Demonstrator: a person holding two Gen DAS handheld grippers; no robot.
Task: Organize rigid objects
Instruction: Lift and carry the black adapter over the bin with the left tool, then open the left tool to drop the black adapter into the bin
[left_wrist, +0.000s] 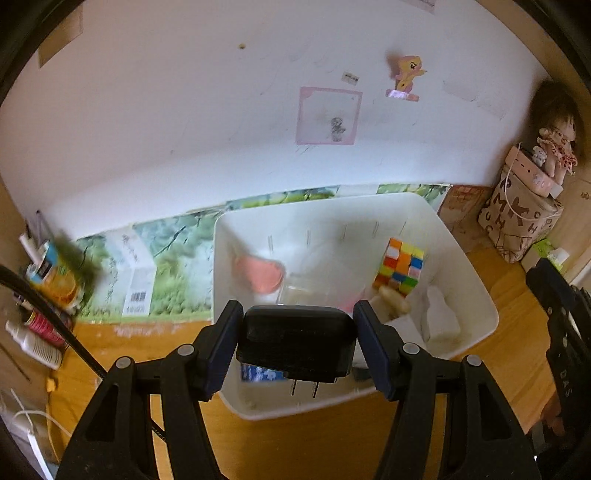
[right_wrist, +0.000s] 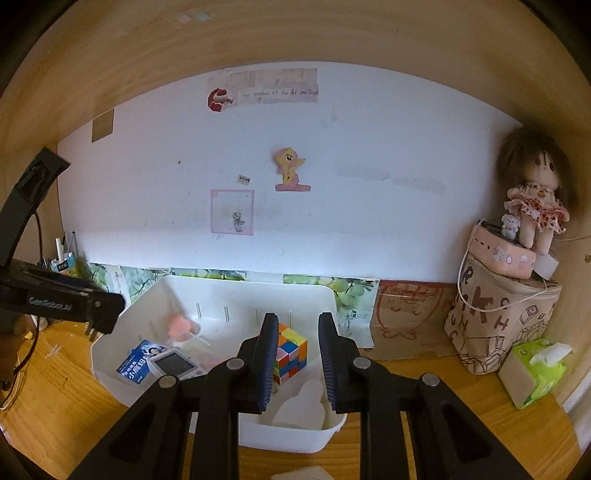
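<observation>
1. Clamped between the left gripper's (left_wrist: 297, 345) blue pads, a black plastic plug adapter (left_wrist: 295, 343) hangs above the white plastic bin (left_wrist: 476, 284).
2. Right gripper (right_wrist: 297, 363) is closed, empty, over the bin's multicoloured puzzle cube (right_wrist: 291, 352).

Cube (right_wrist: 291, 352) in bin (right_wrist: 236, 291), doll (right_wrist: 532, 206) on bag (right_wrist: 506, 328) right of bin

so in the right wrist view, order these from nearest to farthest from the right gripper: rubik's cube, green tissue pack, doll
1. The rubik's cube, in the white bin, shows just beyond the right gripper, partly behind its left finger.
2. The green tissue pack, on the desk off to the right.
3. The doll, up on the pink box at the far right, by the wall.
</observation>
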